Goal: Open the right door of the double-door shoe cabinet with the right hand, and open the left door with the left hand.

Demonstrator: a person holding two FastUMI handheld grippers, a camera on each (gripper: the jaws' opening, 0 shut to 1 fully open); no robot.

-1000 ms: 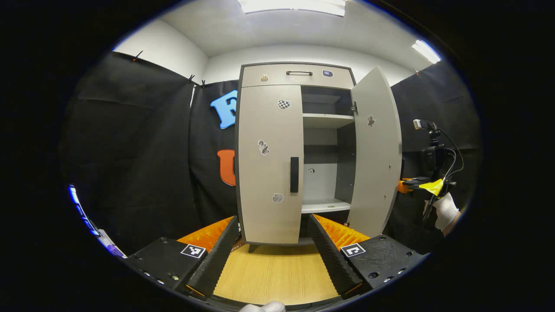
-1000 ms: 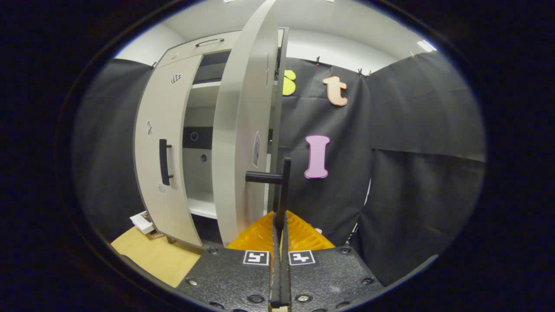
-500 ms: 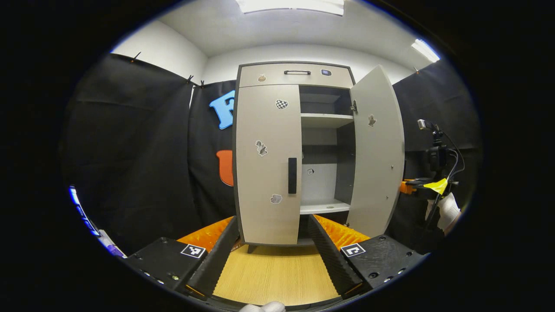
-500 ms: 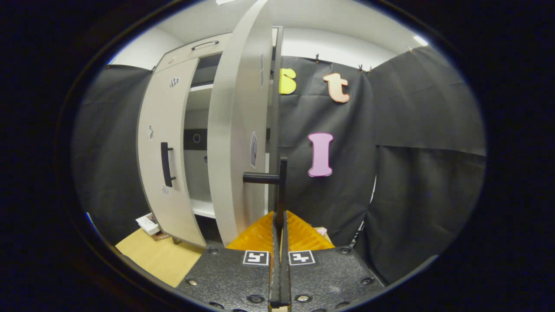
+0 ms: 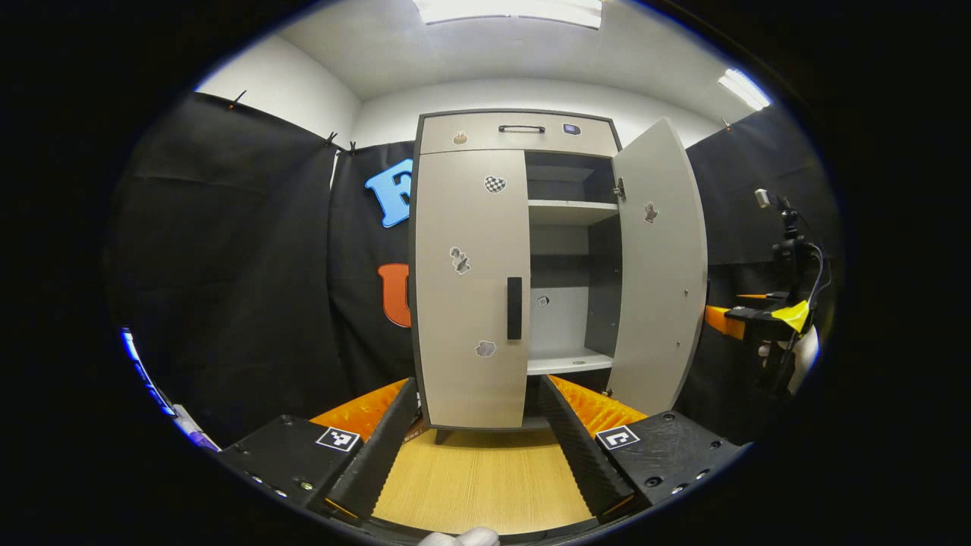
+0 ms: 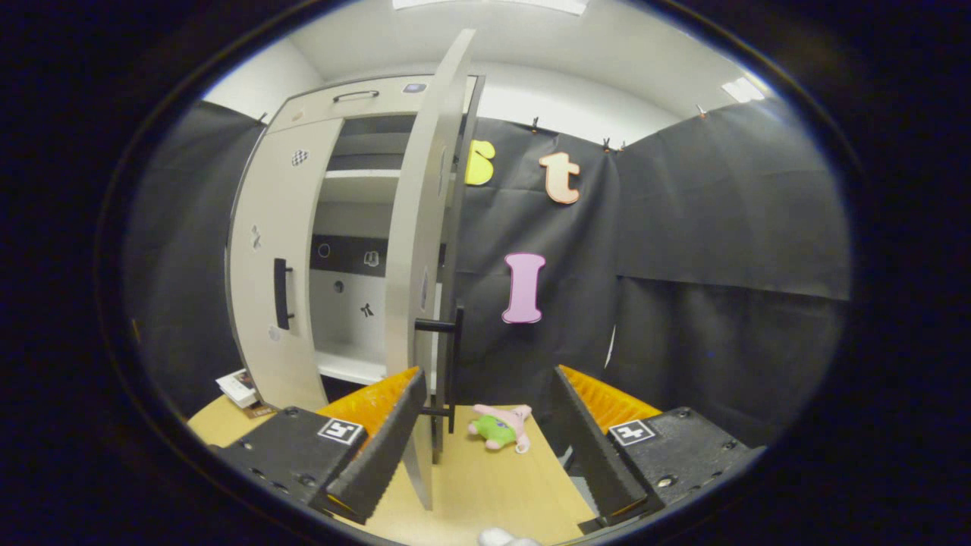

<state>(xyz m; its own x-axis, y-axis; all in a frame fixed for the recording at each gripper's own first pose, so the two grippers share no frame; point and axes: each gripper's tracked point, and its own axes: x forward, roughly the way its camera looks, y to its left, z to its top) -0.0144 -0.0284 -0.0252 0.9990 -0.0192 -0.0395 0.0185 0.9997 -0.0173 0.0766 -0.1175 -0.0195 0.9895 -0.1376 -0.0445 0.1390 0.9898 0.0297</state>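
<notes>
Nearest, the left gripper (image 5: 479, 447) hovers over the table (image 5: 478, 485) with jaws spread and empty, facing the shoe cabinet (image 5: 516, 265); the right gripper (image 6: 485, 447) has jaws spread too, clear of the right door's handle (image 6: 449, 368). The right door (image 5: 658, 265) stands swung open. Beyond, the left door (image 5: 470, 280) is shut, so the next move looks like bringing the left jaws onto its handle (image 5: 514, 307) and pulling.
</notes>
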